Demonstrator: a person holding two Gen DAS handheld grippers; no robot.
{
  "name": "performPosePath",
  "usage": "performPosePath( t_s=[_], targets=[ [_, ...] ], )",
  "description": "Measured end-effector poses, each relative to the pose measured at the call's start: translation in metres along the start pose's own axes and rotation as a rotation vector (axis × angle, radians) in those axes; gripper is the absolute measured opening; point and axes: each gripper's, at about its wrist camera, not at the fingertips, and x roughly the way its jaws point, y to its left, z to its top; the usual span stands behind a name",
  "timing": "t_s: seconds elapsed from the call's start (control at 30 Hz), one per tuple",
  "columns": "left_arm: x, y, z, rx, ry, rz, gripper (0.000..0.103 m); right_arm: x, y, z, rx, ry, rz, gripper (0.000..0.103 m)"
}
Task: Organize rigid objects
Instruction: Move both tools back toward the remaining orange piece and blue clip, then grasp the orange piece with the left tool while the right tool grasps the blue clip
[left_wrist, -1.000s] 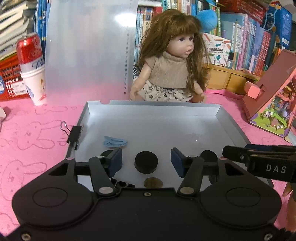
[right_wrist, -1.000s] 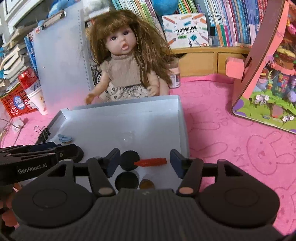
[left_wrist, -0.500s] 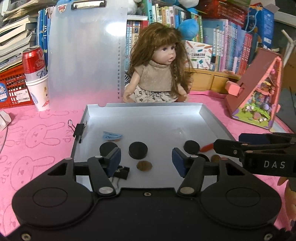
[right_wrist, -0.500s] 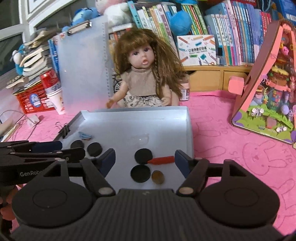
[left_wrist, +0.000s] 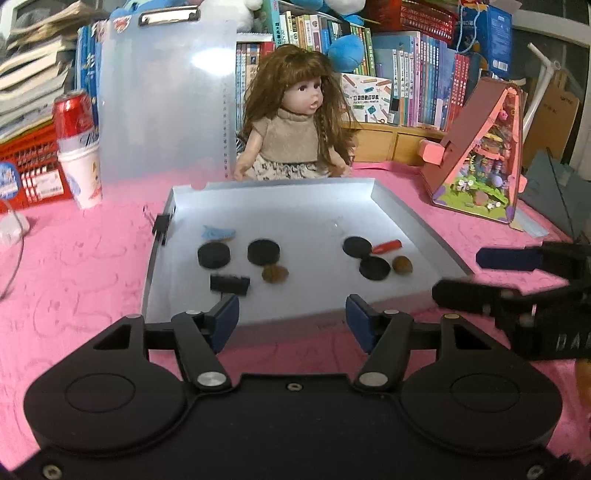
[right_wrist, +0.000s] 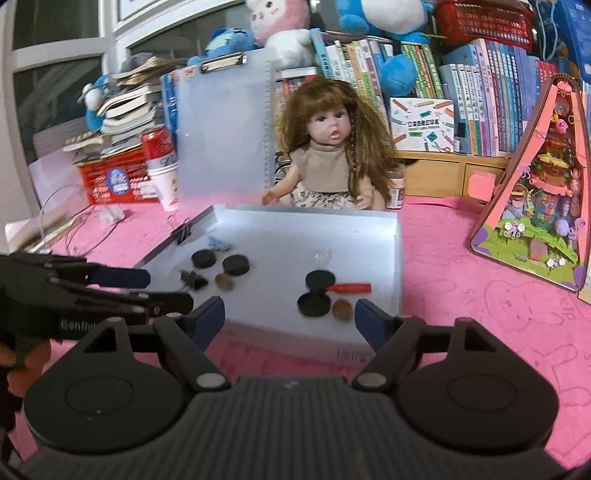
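Note:
A shallow grey tray (left_wrist: 406, 218) (right_wrist: 391, 266) lies on the pink cloth. In it are several black discs (left_wrist: 263, 252) (right_wrist: 320, 280), two brown coins (left_wrist: 275, 274) (right_wrist: 341, 309), a red stick (left_wrist: 386, 246) (right_wrist: 349, 287), a blue clip (left_wrist: 218, 233) and a black binder clip (left_wrist: 229, 283) (right_wrist: 192, 280). My left gripper (left_wrist: 291, 319) is open and empty, just short of the tray's near edge. My right gripper (right_wrist: 290, 319) is open and empty, also short of the near edge.
A doll (left_wrist: 295, 122) sits behind the tray. A clear clipboard (left_wrist: 162, 103), a red can on a cup (left_wrist: 75, 140) and a red basket stand at the back left. A pink toy house (left_wrist: 480, 155) stands at the right. A binder clip (left_wrist: 161, 229) grips the tray's left rim.
Both grippers have pulled back and up from over the tray to short of its near edge. Both stay open and empty. The objects in the tray have not moved.

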Motion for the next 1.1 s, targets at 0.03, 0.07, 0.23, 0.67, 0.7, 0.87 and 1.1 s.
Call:
performPosePath(
  t_s=[0.03,0.07,0.23,0.67,0.7,0.87,1.1],
  targets=[
    [-0.003,0.001,-0.004,-0.008,0.0,-0.006,0.062,-0.003,0.002,-0.005,-0.004,0.0,0.008,0.086],
    [-0.006,0.002,-0.007,-0.016,0.0,-0.01,0.062,-0.005,0.004,-0.01,-0.008,-0.001,0.017,0.086],
    [-0.018,0.002,-0.023,-0.023,0.003,-0.008,0.063,-0.015,0.02,-0.038,-0.074,0.013,0.069,0.086],
    [-0.038,0.003,-0.056,0.003,0.006,0.039,0.063,-0.024,0.068,-0.076,-0.259,0.088,0.235,0.063],
    [-0.039,0.004,-0.057,-0.001,0.007,0.04,0.063,-0.024,0.071,-0.076,-0.269,0.085,0.227,0.063],
    [-0.042,0.008,-0.061,-0.006,0.011,0.054,0.063,-0.022,0.076,-0.077,-0.305,0.087,0.207,0.042],
    [-0.049,0.01,-0.067,-0.011,0.005,0.064,0.063,-0.031,0.07,-0.077,-0.296,0.057,0.175,0.042]
  ],
)
